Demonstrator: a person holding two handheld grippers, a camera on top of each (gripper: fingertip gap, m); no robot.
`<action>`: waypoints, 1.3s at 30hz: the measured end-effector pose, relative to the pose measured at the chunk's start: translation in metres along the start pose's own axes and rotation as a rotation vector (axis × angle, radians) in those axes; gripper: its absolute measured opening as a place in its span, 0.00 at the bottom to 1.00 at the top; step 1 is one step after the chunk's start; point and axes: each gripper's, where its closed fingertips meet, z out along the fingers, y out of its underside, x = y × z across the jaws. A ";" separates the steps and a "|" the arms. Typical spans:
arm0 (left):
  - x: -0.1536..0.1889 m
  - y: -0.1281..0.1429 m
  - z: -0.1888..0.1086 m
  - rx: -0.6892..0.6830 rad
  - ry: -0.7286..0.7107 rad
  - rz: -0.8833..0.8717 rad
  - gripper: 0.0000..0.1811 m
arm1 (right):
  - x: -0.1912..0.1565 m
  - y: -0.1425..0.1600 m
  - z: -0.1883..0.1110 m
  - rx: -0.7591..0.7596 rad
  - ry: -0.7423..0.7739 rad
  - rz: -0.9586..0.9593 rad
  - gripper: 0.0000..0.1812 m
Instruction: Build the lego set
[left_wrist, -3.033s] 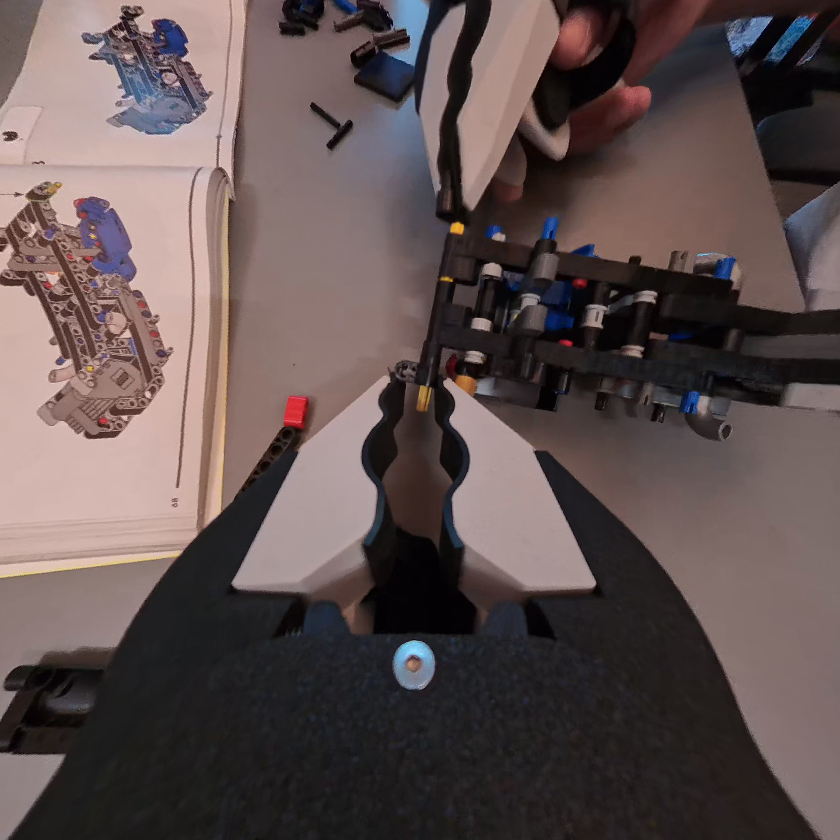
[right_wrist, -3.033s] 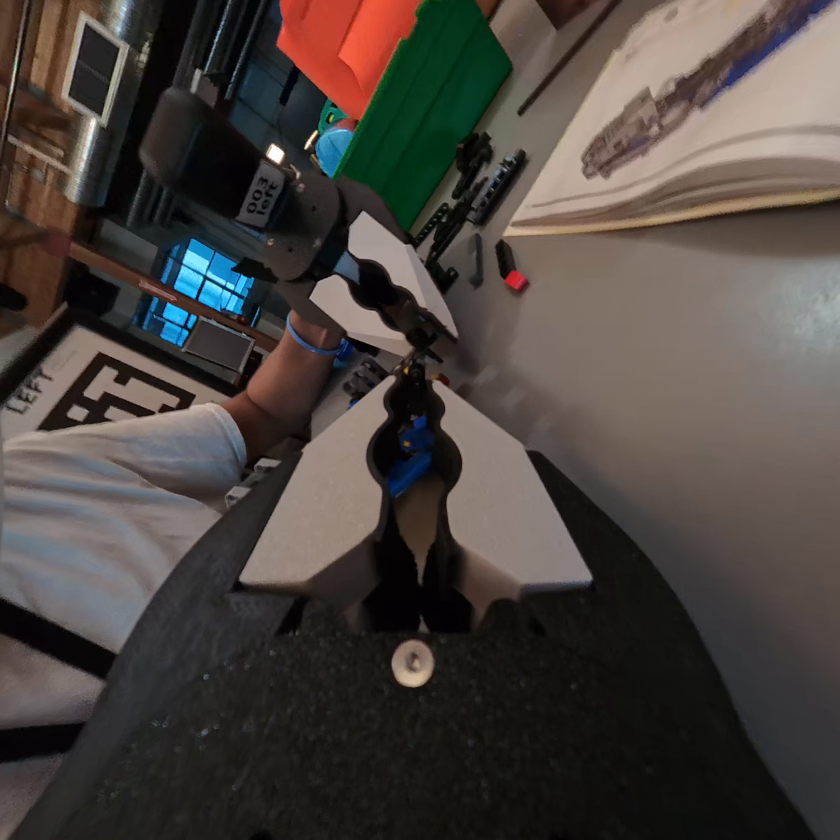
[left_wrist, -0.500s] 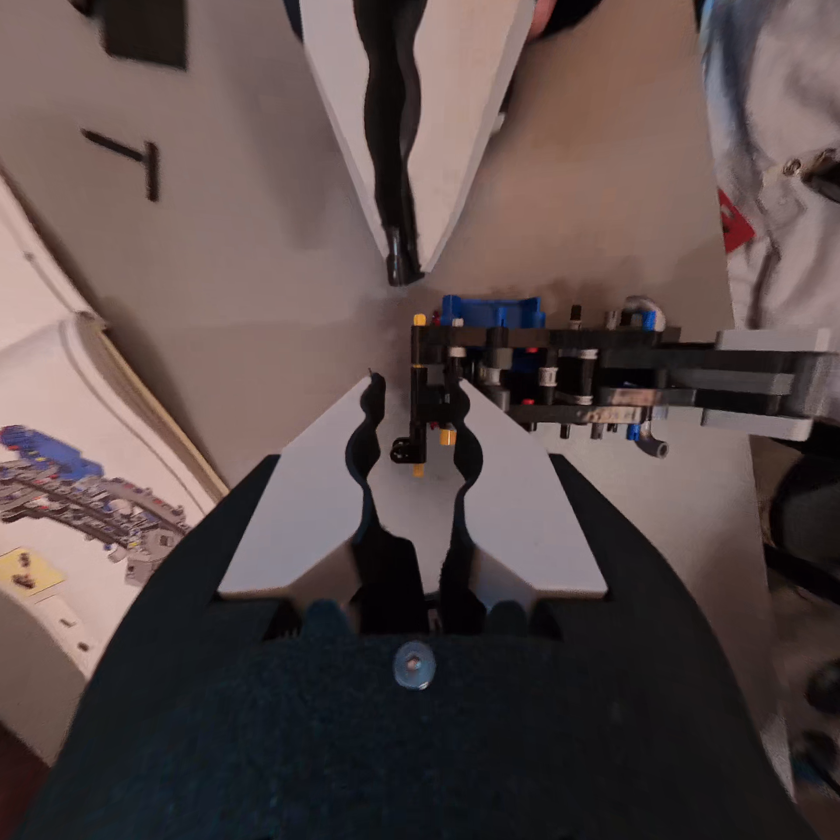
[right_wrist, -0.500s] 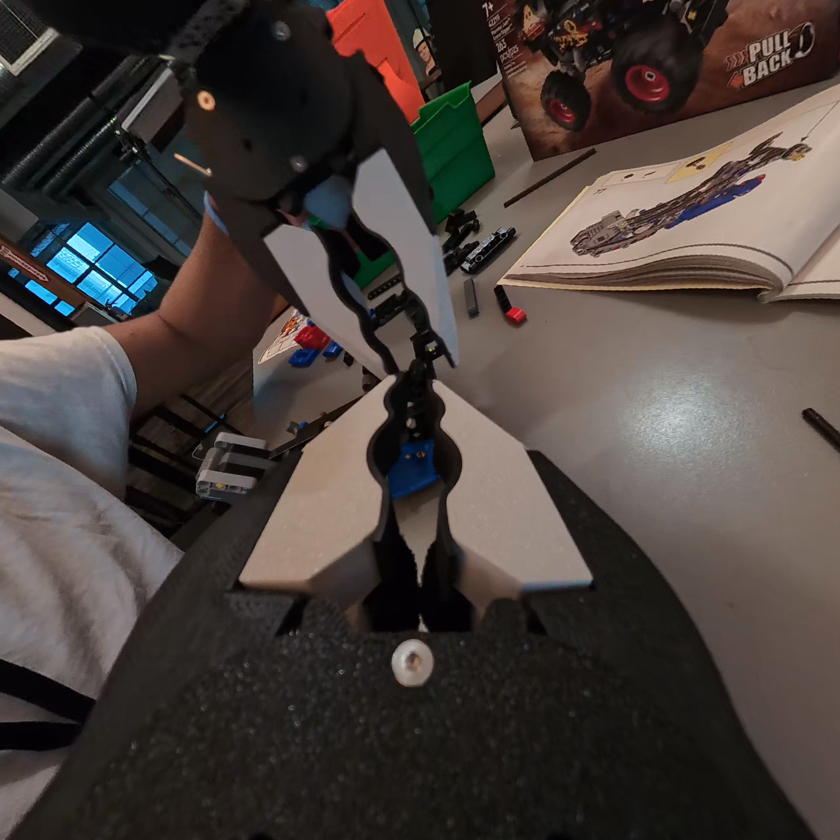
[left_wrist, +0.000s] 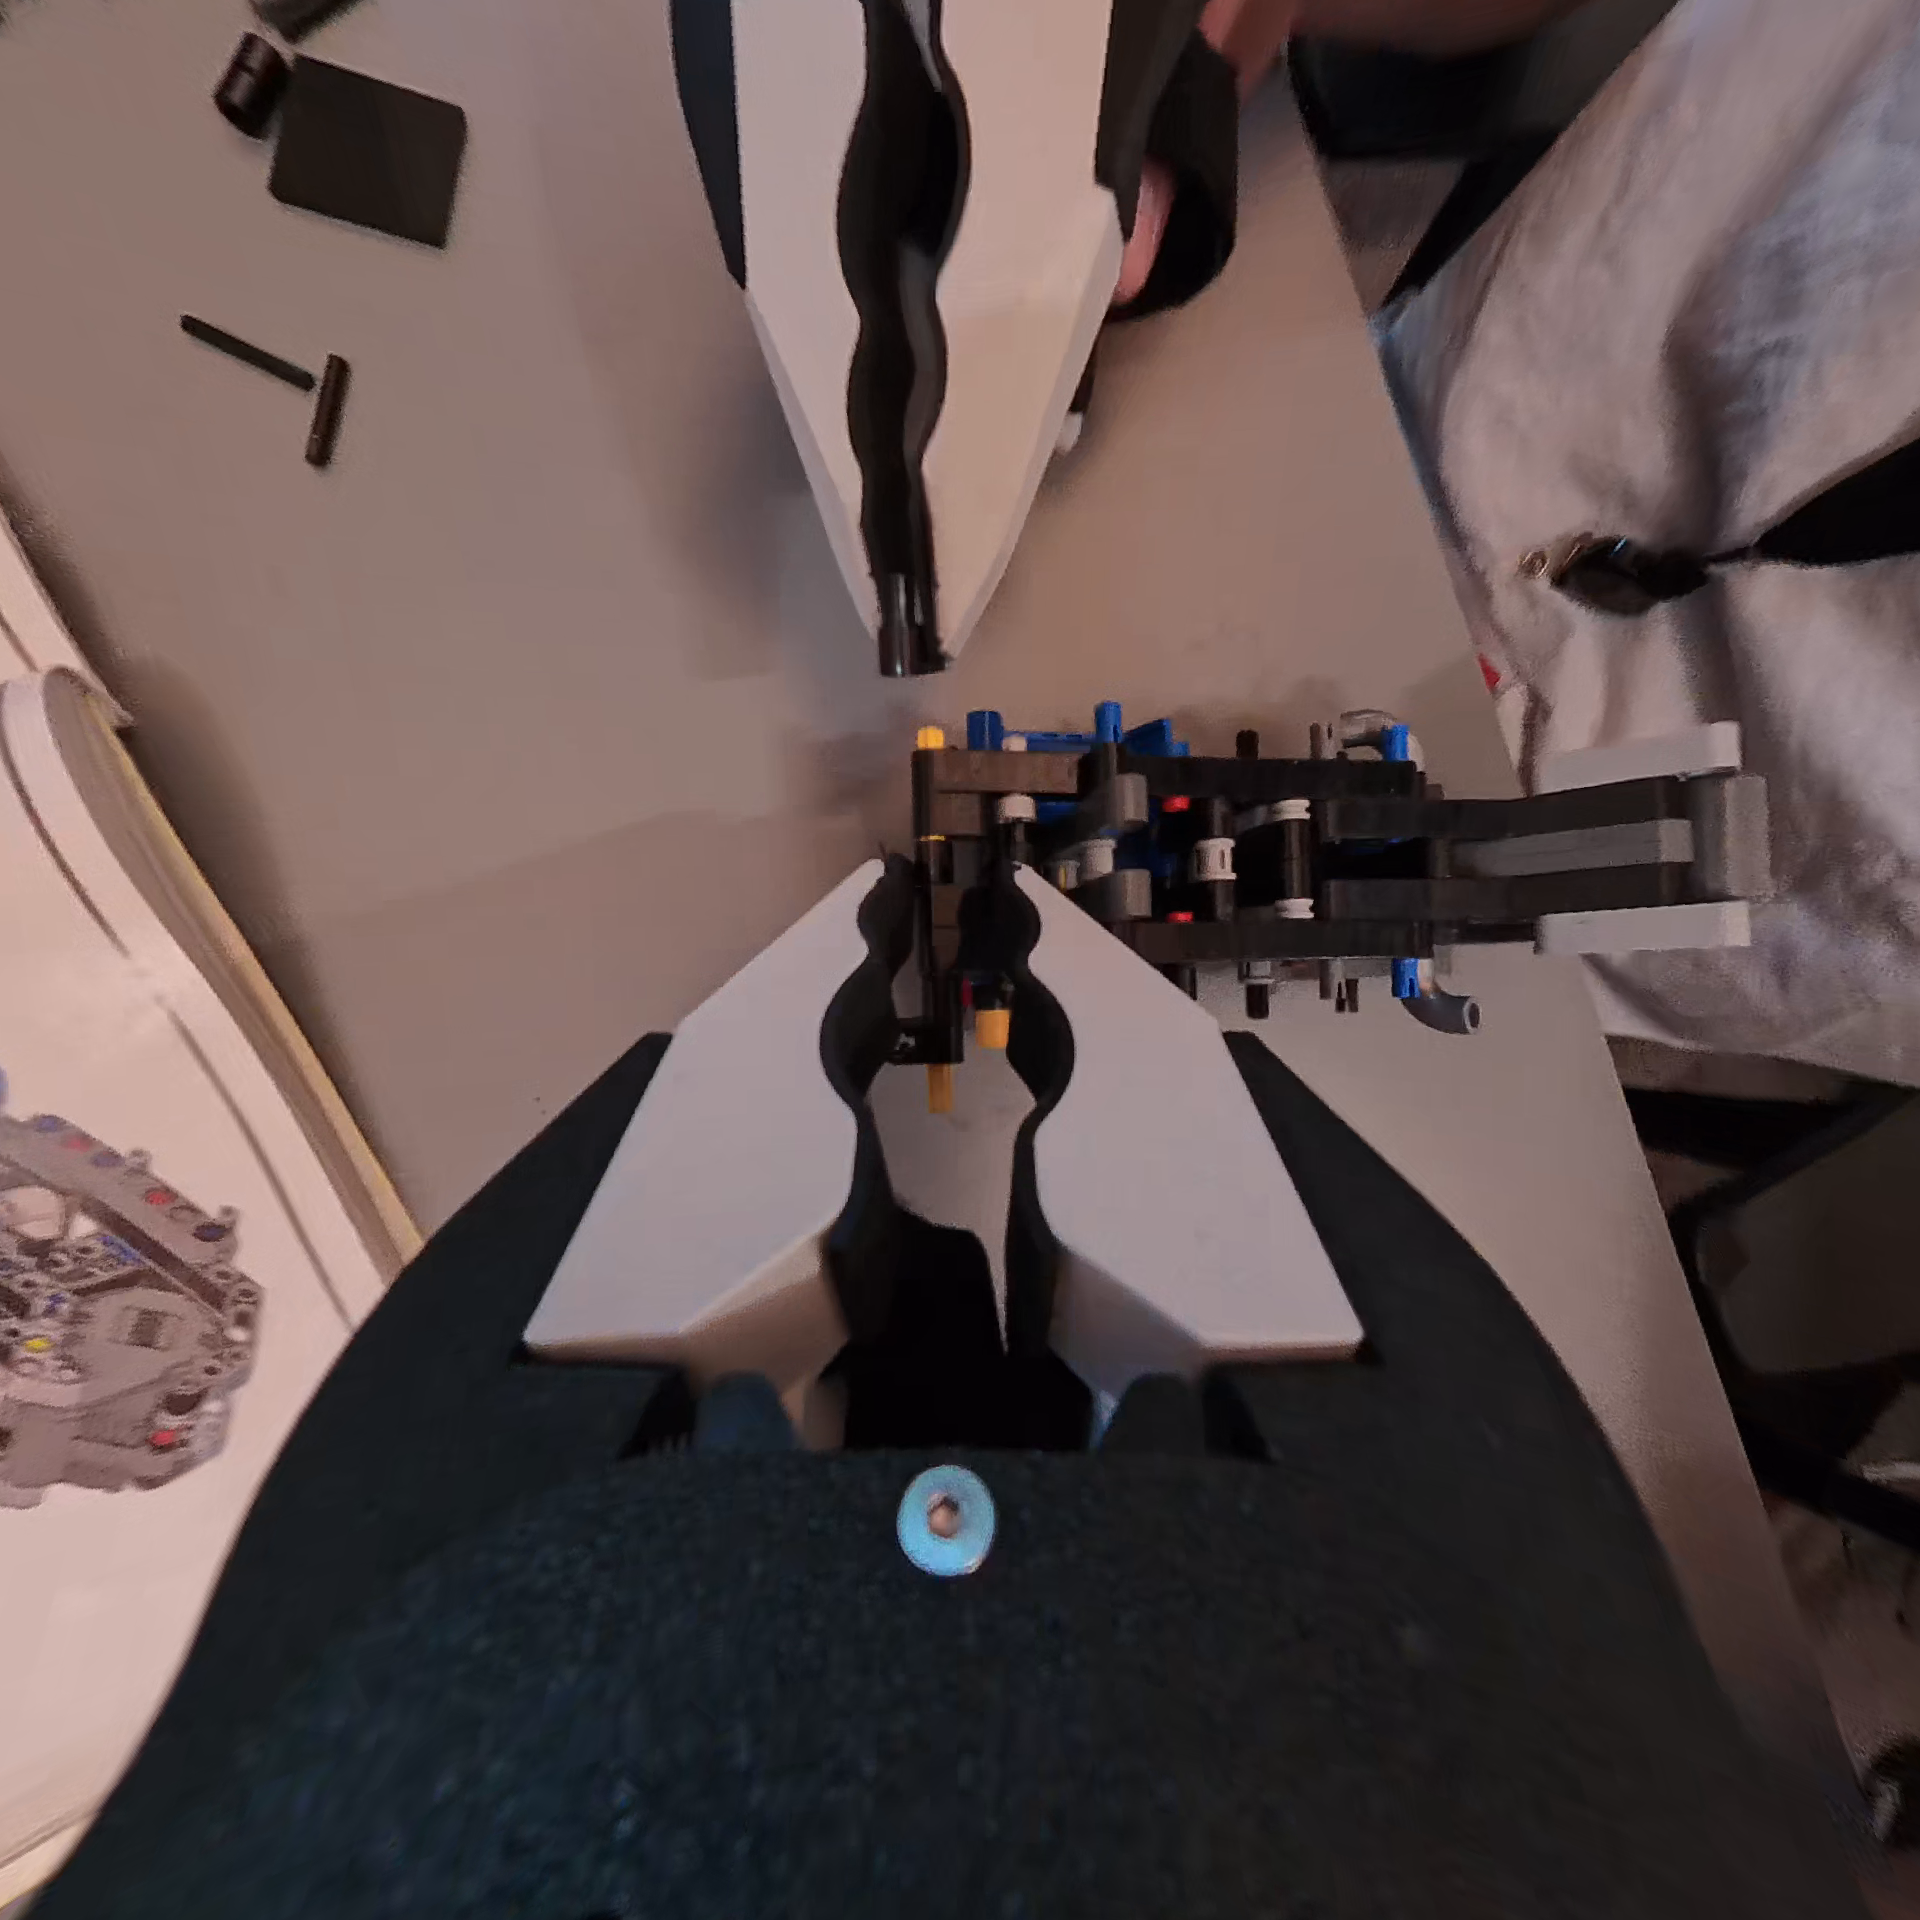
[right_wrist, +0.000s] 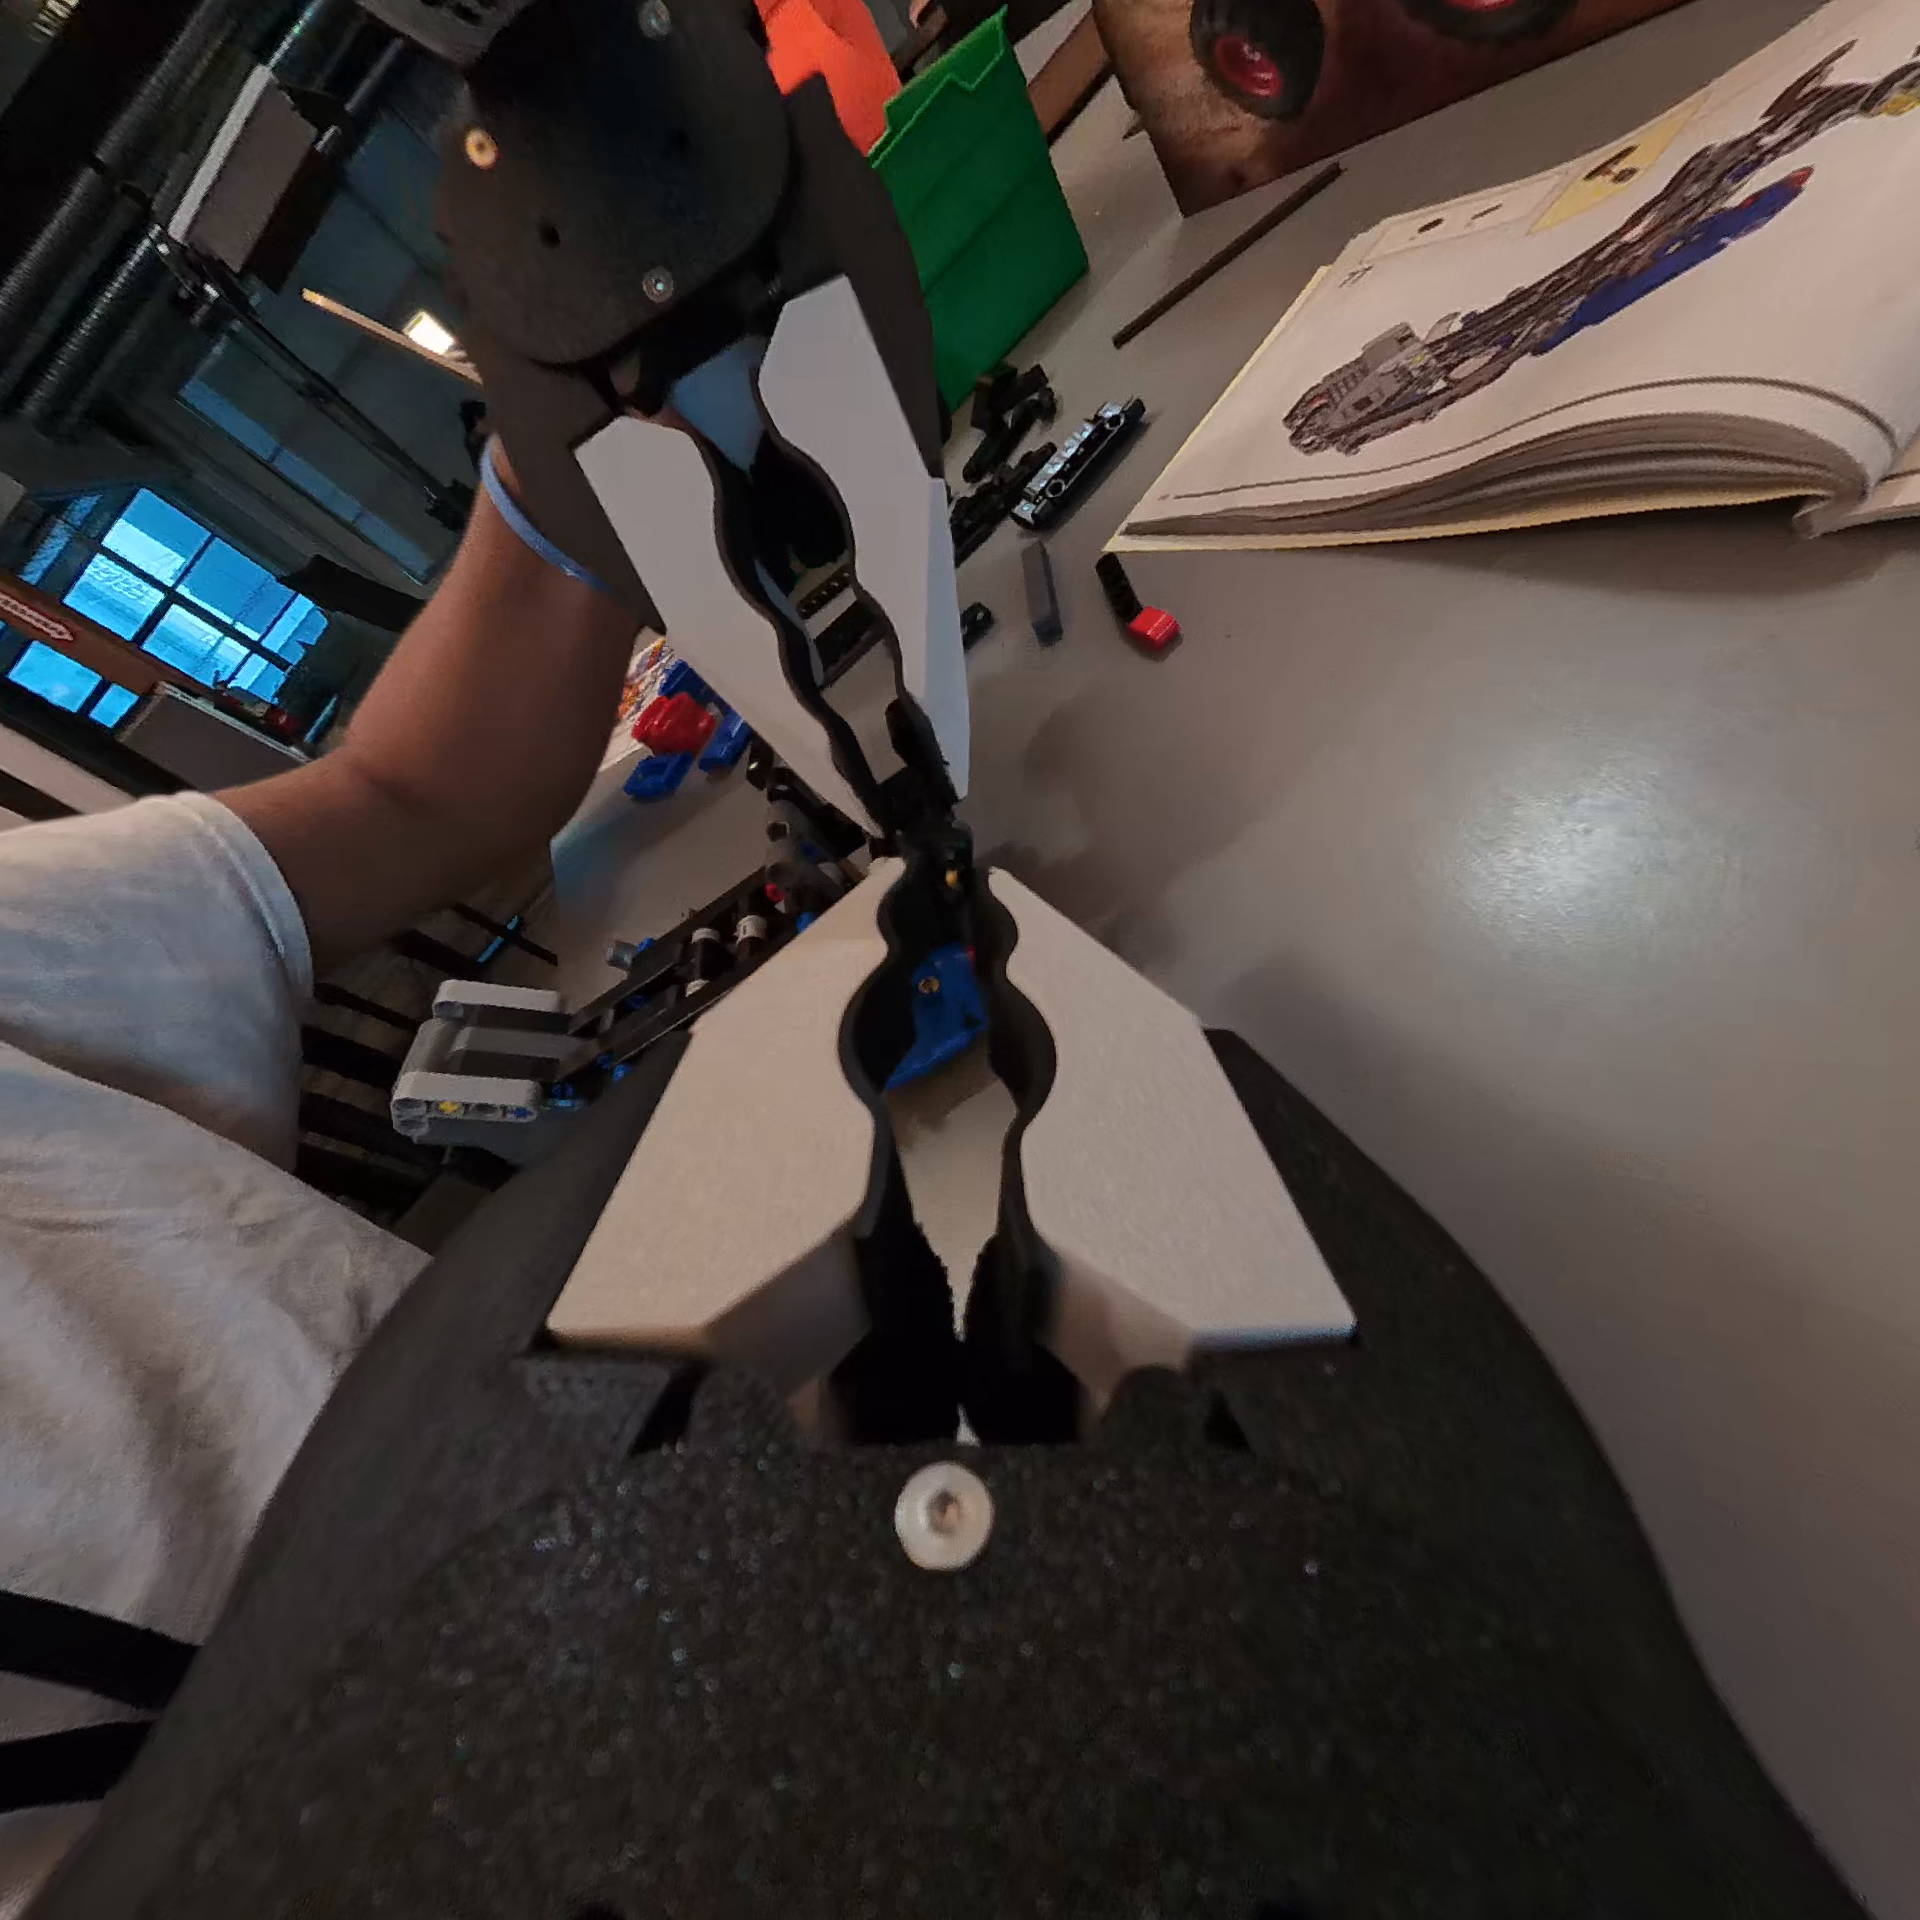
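Observation:
The black, grey and blue lego assembly (left_wrist: 1247, 842) lies lengthwise, its grey beam end toward the person at the right. My left gripper (left_wrist: 951, 883) is shut on its left end, with a black beam and yellow pins between the fingers. My right gripper (left_wrist: 906, 649) comes in from above, shut on a small black part at its tips. It hovers just above the assembly's top-left corner. In the right wrist view my right gripper (right_wrist: 940, 878) meets the left gripper (right_wrist: 914, 790) tip to tip. A blue part (right_wrist: 935, 1008) of the assembly (right_wrist: 707, 956) shows through the finger gap.
An open instruction booklet (left_wrist: 125, 1143) lies at the left, also in the right wrist view (right_wrist: 1558, 395). A black plate (left_wrist: 364, 156) and black axle pieces (left_wrist: 327, 410) lie far left. A green bin (right_wrist: 977, 197), loose black beams (right_wrist: 1049, 457) and a red piece (right_wrist: 1151, 627) lie beyond. The person's white shirt (left_wrist: 1714, 520) is at the right. About 4 cm separates my left fingertips from my right.
Both grippers and the assembly have turned together on the table. My left gripper's fingers have slid farther over the assembly's end and narrowed onto it. The right gripper's tip stays just above the corner.

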 end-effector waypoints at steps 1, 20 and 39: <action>0.000 0.001 -0.001 0.048 0.008 -0.012 0.07 | -0.001 0.001 0.003 -0.005 -0.002 0.003 0.04; 0.003 0.015 -0.013 0.325 0.044 -0.053 0.07 | -0.005 -0.008 0.029 -0.009 -0.022 0.003 0.03; 0.005 0.016 -0.013 0.356 0.103 -0.077 0.07 | -0.012 -0.007 0.033 -0.159 -0.102 -0.526 0.03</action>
